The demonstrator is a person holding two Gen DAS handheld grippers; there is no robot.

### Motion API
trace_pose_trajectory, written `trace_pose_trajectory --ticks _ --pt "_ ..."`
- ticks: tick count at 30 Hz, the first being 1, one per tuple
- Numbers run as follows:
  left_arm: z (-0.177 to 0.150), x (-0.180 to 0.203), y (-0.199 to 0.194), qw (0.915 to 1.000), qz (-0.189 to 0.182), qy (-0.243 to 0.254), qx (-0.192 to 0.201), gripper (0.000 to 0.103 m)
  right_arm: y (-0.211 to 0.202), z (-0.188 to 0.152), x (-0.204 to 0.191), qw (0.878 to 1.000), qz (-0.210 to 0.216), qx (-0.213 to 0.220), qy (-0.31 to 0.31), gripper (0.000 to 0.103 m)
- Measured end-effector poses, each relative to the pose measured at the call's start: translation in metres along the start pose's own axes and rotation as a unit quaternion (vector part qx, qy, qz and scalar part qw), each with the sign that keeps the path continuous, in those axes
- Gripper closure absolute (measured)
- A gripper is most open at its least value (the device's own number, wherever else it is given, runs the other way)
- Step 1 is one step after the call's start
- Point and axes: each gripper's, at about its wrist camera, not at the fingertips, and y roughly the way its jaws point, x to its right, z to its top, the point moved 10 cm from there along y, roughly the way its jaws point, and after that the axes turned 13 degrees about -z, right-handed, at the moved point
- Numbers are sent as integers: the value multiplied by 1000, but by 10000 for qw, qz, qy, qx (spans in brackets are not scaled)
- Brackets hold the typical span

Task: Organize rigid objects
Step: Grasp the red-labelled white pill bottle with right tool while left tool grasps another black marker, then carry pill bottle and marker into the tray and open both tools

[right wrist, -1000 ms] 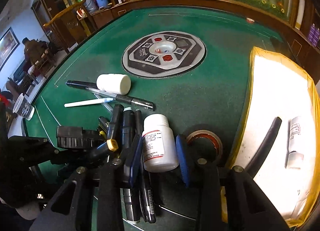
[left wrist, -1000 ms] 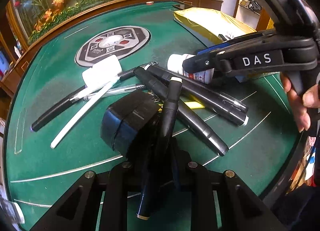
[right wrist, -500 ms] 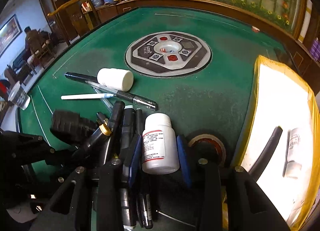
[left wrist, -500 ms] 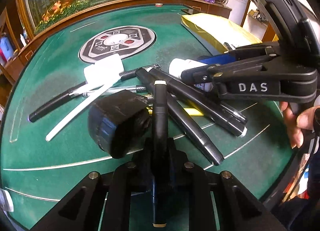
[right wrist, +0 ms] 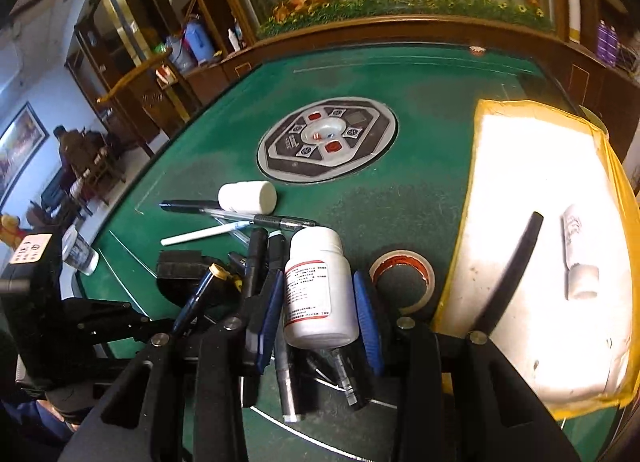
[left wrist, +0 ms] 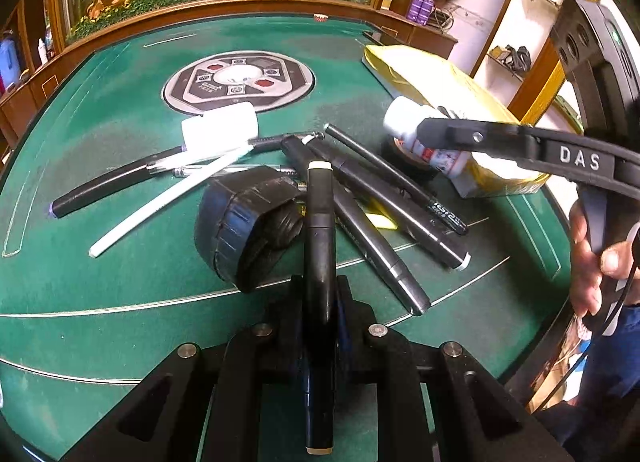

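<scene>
The left tongs [left wrist: 319,302] are clamping a black marker [left wrist: 319,229] along its length, its pale cap end pointing forward above the green desk [left wrist: 100,282]. The right tongs [right wrist: 318,302] are gripping a white pill bottle [right wrist: 318,286] upright between blue pads [right wrist: 366,314], beside a tape roll [right wrist: 402,262]. More markers [left wrist: 400,201], a white pen [left wrist: 168,201] and a black lamp-like object [left wrist: 244,225] are lying heaped on the desk. A yellow tray [right wrist: 480,181] is sitting to the right.

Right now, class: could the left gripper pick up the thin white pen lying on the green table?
Probably not yet: the left gripper is shut on a black marker. The white pen itself lies uncovered.
</scene>
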Motion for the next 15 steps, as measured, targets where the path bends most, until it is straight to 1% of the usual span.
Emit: trace_pose_trajectory --ticks 5,10,15 --pt "9 4 -10 9999 29 33 110 89 -12 2 1 9997 156 129 104 68" --pt "23 11 -18 9996 30 67 257 89 -19 6 6 9994 213 215 165 68" --pt "35 16 -19 9997 -32 53 247 89 -25 9 16 9988 251 313 292 68"
